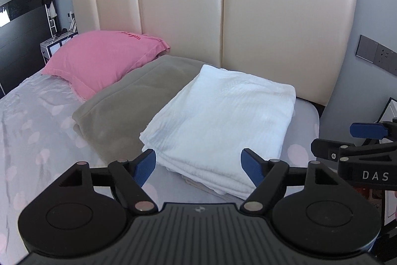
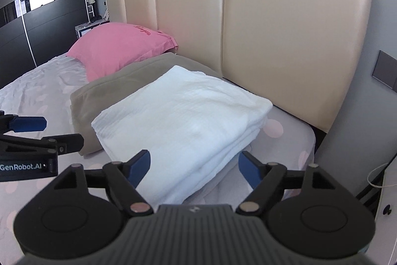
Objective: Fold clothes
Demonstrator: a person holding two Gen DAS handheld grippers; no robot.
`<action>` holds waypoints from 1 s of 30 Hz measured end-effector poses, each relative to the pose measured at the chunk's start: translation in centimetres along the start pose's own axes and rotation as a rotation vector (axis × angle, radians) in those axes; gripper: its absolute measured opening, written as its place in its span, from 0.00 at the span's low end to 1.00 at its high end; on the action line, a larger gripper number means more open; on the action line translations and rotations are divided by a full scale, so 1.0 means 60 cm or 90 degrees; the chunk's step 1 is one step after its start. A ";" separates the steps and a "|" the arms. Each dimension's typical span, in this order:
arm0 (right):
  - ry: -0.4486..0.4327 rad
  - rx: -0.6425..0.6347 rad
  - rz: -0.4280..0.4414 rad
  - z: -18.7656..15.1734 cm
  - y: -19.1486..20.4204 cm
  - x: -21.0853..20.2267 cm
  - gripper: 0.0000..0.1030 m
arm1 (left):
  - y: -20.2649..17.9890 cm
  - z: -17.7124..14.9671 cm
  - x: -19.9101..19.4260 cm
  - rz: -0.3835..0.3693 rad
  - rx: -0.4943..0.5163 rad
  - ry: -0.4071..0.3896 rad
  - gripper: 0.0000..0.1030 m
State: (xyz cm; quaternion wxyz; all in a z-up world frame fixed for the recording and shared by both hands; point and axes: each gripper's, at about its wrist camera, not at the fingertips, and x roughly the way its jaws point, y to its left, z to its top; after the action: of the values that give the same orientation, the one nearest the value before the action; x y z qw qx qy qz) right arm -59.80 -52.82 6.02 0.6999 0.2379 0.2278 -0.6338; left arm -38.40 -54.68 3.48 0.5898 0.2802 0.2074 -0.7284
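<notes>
A folded white garment lies flat on the bed near the headboard, with a beige layer just showing under its near edge. It also shows in the right wrist view. My left gripper is open and empty, hovering just in front of the garment's near edge. My right gripper is open and empty, with the garment's near corner between its fingers. Each gripper shows at the side of the other's view.
A folded taupe blanket lies left of the white garment. A pink pillow sits behind it. The cream padded headboard stands close behind. The bed sheet is pale with pink spots. The bed's edge is at the right.
</notes>
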 end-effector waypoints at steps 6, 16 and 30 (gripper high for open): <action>0.002 0.070 0.000 -0.047 0.004 -0.052 0.78 | -0.004 -0.038 -0.036 0.022 -0.054 -0.004 0.73; -0.043 0.091 -0.049 -0.152 0.015 -0.056 0.78 | -0.013 -0.128 -0.042 0.044 -0.100 -0.008 0.73; -0.059 0.090 -0.054 -0.191 0.019 -0.046 0.78 | -0.040 -0.178 -0.027 0.062 -0.098 0.001 0.73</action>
State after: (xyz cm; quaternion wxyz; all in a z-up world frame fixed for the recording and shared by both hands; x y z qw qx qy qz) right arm -59.11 -43.44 -1.18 0.6637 0.2473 0.1602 -0.6876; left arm -38.75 -46.20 -3.63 0.6442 0.2444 0.2491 -0.6806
